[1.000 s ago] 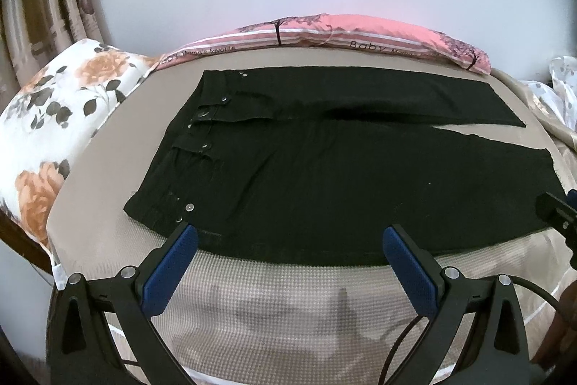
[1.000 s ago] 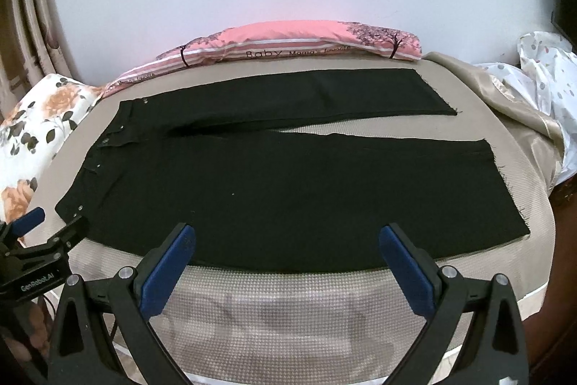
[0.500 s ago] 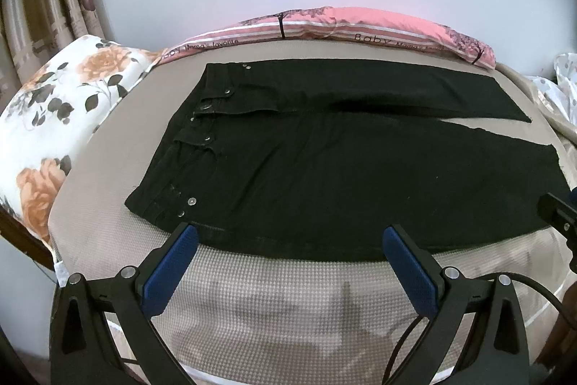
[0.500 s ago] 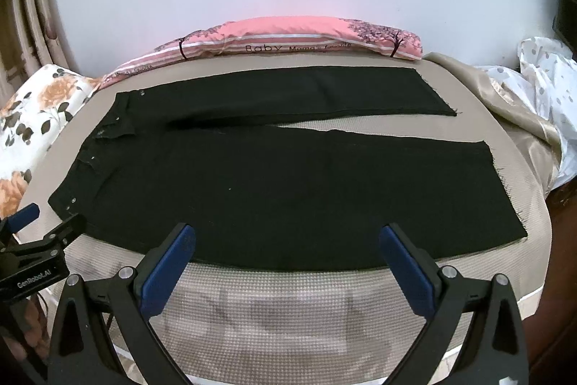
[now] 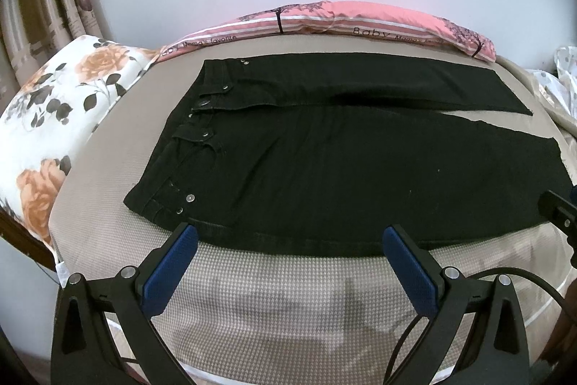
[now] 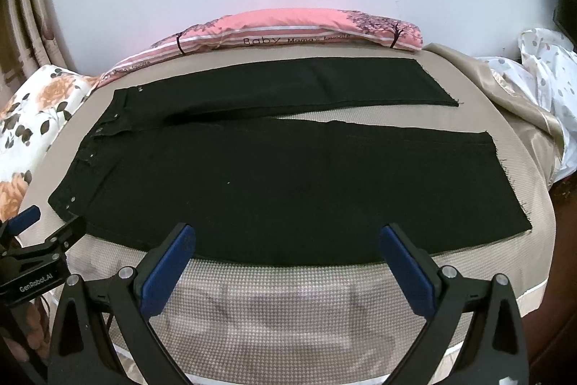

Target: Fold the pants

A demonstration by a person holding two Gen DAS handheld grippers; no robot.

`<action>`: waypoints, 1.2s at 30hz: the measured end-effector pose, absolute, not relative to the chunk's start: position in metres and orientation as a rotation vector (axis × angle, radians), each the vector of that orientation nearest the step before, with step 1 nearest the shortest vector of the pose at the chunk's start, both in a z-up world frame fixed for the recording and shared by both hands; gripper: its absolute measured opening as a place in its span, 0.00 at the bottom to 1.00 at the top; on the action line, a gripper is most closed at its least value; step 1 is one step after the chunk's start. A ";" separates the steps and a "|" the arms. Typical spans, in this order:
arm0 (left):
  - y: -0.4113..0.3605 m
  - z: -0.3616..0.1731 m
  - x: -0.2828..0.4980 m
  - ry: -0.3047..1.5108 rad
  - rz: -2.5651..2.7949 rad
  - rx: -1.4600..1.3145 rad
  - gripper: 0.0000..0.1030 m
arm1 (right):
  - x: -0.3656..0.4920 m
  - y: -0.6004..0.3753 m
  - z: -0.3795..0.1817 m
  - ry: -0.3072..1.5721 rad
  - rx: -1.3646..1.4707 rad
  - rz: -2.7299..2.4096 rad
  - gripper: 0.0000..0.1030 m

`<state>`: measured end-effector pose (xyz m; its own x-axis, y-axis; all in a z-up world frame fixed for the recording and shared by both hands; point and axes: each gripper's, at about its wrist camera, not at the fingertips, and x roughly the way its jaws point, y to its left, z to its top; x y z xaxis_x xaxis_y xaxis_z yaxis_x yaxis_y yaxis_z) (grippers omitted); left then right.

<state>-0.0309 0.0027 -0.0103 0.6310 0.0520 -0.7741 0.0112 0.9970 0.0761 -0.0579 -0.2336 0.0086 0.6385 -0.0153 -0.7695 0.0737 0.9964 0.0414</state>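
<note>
Left wrist view shows my left tongs [image 5: 286, 242] spread wide and holding nothing, just short of the near edge of the black pants [image 5: 324, 161], which lie flat on the bed [image 5: 108, 168], waistband toward the flowered pillow [image 5: 47, 132]. My right tongs [image 6: 286, 242] also gape wide, gripping nothing, at the same near edge.

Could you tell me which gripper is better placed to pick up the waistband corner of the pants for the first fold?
Left. The left gripper, open, hangs at the near edge of the pants right by the waistband corner. The right gripper, also open, sits farther toward the leg hems.
</note>
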 end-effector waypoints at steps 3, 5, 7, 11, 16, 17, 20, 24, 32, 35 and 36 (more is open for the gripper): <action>0.003 -0.010 -0.030 0.888 0.024 0.073 0.99 | -0.058 -0.233 0.008 0.878 0.073 -0.052 0.99; 0.003 -0.010 -0.030 0.887 0.023 0.073 0.99 | -0.058 -0.233 0.008 0.878 0.074 -0.051 0.99; 0.003 -0.010 -0.031 0.887 0.023 0.075 0.99 | -0.059 -0.232 0.008 0.875 0.071 -0.055 0.99; 0.003 -0.010 -0.031 0.887 0.022 0.076 0.99 | -0.058 -0.232 0.008 0.875 0.073 -0.056 0.99; 0.003 -0.010 -0.030 0.889 0.024 0.075 0.99 | -0.058 -0.232 0.007 0.880 0.073 -0.055 0.99; 0.003 -0.010 -0.031 0.890 0.024 0.075 0.99 | -0.058 -0.232 0.007 0.882 0.074 -0.053 0.99; 0.003 -0.011 -0.030 0.889 0.023 0.075 0.99 | -0.057 -0.232 0.005 0.886 0.075 -0.052 0.99; 0.003 -0.011 -0.029 0.887 0.027 0.076 0.99 | -0.054 -0.231 0.005 0.890 0.074 -0.050 0.99; 0.006 -0.011 -0.020 0.903 0.037 0.072 0.99 | -0.045 -0.227 0.003 0.908 0.069 -0.045 0.99; 0.008 -0.010 -0.015 0.898 0.044 0.080 0.99 | -0.038 -0.228 0.002 0.916 0.066 -0.048 0.99; 0.009 -0.009 -0.014 0.896 0.044 0.080 0.99 | -0.035 -0.228 0.002 0.918 0.065 -0.050 0.99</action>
